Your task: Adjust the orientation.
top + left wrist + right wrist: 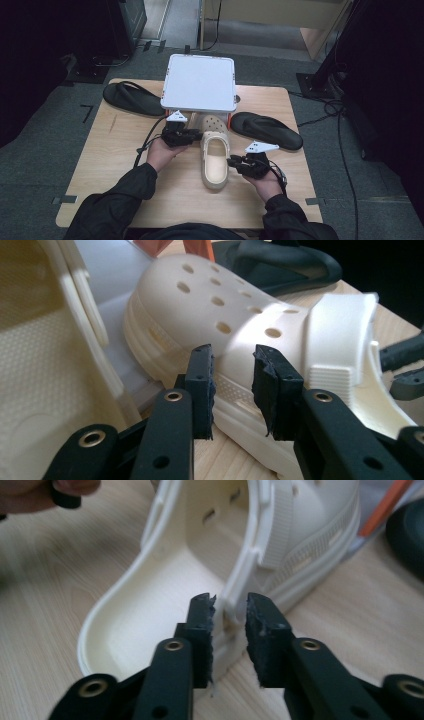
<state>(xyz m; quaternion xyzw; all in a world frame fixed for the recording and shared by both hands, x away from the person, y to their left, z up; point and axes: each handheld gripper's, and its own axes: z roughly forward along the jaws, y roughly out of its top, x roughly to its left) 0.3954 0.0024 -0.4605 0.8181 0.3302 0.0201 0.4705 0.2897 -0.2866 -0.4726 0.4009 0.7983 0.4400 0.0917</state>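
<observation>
Clog, toe hidden under white box; left gripper spread at its side, right gripper spread astride its rim.

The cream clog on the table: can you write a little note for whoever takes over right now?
Left gripper: jaws open, at the left side of the cream clog, near its toe.
Right gripper: jaws open, straddling the clog's right rim near the heel, not clamped.
The clog stands on the table, toe toward the white box. One black sandal lies left of the box, another black sandal right of the clog.
Done: both grippers at the clog.
Left: grip and move it.
</observation>
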